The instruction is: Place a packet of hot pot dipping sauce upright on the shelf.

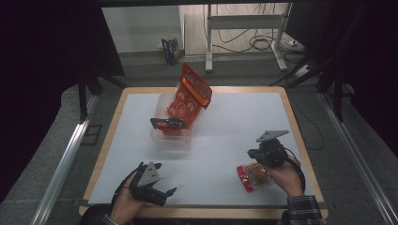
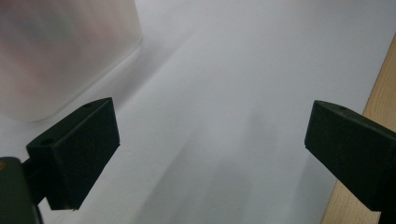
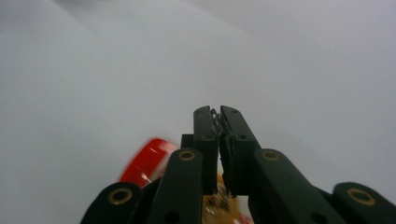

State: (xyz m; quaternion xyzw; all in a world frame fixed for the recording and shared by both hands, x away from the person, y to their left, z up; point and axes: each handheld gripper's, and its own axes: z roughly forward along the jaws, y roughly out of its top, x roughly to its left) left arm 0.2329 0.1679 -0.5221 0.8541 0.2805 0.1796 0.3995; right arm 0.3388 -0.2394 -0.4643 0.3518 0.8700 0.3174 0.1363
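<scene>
High view: left gripper idles spread near the table's front edge; right gripper sits over a red snack packet, front right. Clear bin holds upright red packets.
Left gripper view: jaws wide, nothing between.
Right gripper view: jaws pressed together above the packet; a pinch isn't clear.

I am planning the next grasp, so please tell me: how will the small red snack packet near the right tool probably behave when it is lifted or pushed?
The small red snack packet lies flat on the white table cover, so it will probably slide, not roll. It looks thin and film-wrapped, so likely light and somewhat floppy. The right tool sits just above it with its jaws together; a pinch on an edge may let the packet droop.
</scene>
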